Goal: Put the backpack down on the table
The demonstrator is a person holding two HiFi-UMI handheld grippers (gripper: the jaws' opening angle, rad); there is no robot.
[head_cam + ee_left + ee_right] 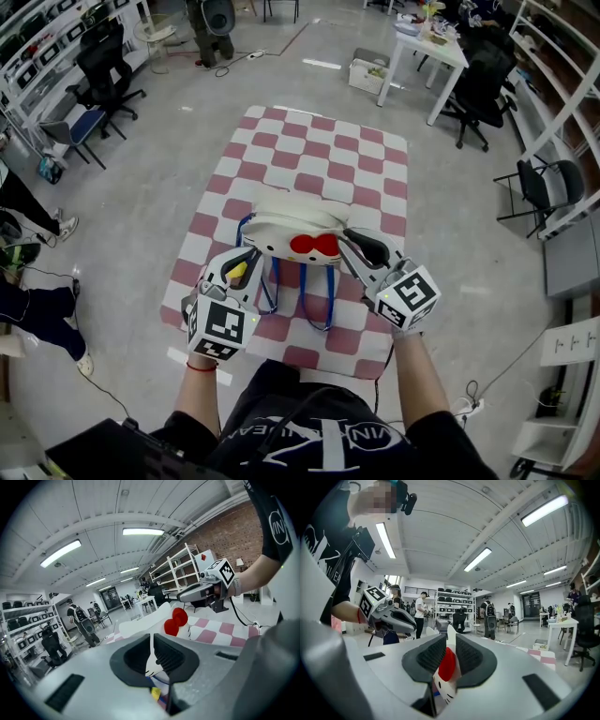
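A white cat-face backpack [292,236] with a red bow [314,247] and blue straps [319,305] is over the near half of the red-and-white checkered table [361,169]. My left gripper [246,260] is shut on its left edge; white fabric shows pinched between the pads [161,654] in the left gripper view. My right gripper [352,242] is shut on its right side, with the backpack's face and bow [446,667] squeezed between its jaws. Whether the backpack rests on the table or hangs just above it cannot be told.
The far half of the table holds nothing. A white table [427,47] and black chairs [483,89] stand at the back right, shelving [558,103] along the right, office chairs [103,70] at the left. People stand at the left edge [23,244]. A cable runs on the floor at the right [487,375].
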